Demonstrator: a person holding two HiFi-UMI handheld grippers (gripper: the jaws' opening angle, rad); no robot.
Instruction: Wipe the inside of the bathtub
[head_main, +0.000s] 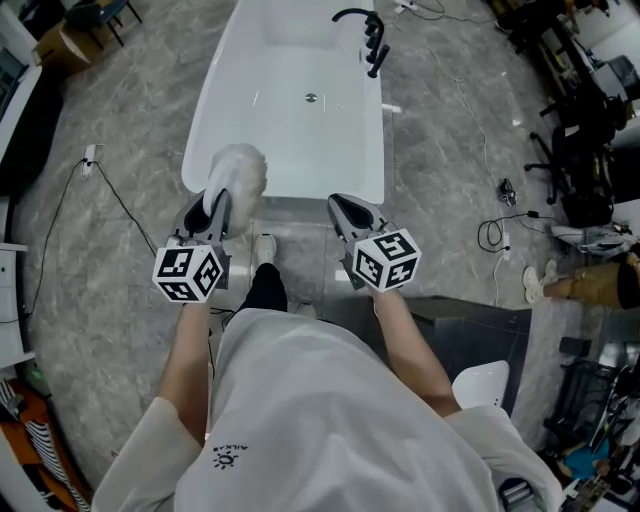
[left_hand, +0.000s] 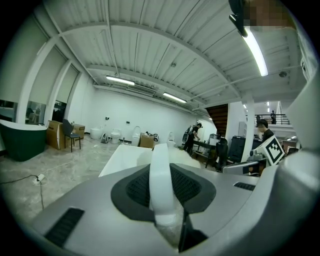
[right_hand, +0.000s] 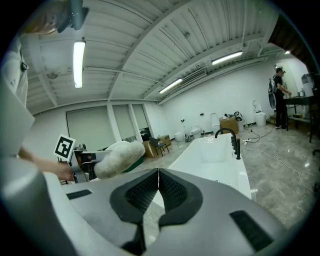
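- The tub (head_main: 330, 130) runs off the top edge at its far end, and its near rim sits partly behind the duster (head_main: 238, 172).
- In the head view, the left gripper (head_main: 217, 205) has its tips lost under the duster.
- The handle (left_hand: 161, 180) blurs out at its lower end.
- The distant people (left_hand: 192, 136) are too small to tell.

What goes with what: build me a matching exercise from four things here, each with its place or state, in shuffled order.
1. left gripper
2. right gripper
3. faucet
4. drain

A. in the floor of the bathtub
B. jaws together, empty
C. black, on the bathtub's right rim
D. shut on the fluffy duster

Pairs: 1-D, 2-B, 3-C, 4-A
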